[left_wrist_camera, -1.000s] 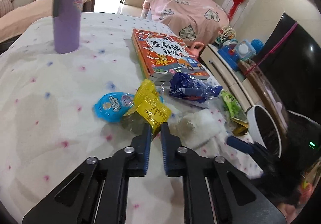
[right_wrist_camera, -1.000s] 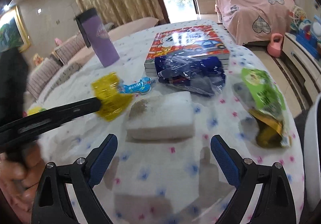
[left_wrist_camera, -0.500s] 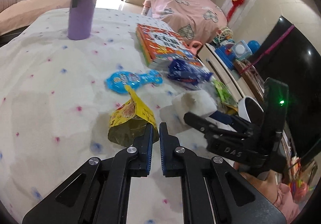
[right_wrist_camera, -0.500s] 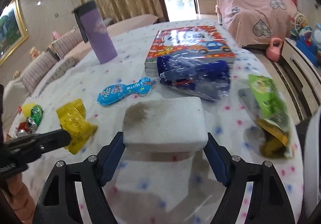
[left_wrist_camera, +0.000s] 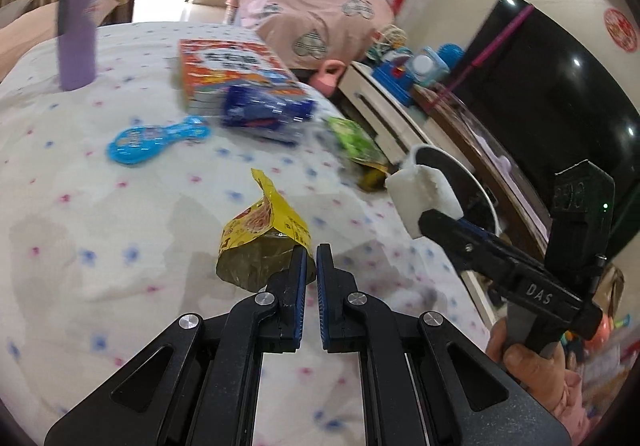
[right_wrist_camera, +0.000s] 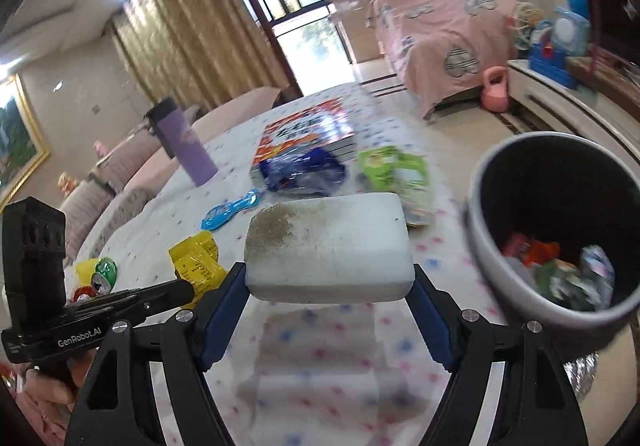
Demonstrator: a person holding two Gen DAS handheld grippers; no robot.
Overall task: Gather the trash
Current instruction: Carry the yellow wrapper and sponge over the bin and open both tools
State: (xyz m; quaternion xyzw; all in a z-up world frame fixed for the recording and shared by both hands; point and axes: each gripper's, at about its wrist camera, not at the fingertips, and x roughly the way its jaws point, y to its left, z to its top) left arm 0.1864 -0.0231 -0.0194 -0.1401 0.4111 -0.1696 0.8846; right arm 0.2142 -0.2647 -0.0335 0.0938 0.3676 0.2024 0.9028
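The right gripper [right_wrist_camera: 328, 282] is clamped on the white sponge [right_wrist_camera: 328, 242], held clear of the tablecloth [right_wrist_camera: 320, 358], long axis running across from one jaw to the other. The bin [right_wrist_camera: 480, 230] stands just right of and slightly ahead of it, so the right hand is judged nearer. The left gripper [left_wrist_camera: 311, 260] is pinched together on the yellow wrapper [left_wrist_camera: 262, 242], directly ahead of its tips, further from the bin. Only the right wrist view shows trash inside the bin; the left view shows merely its rim.

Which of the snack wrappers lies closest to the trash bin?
The green wrapper, at the table edge beside the trash bin. The blue wrapper lies against the book, and the yellow wrapper is in the left gripper.
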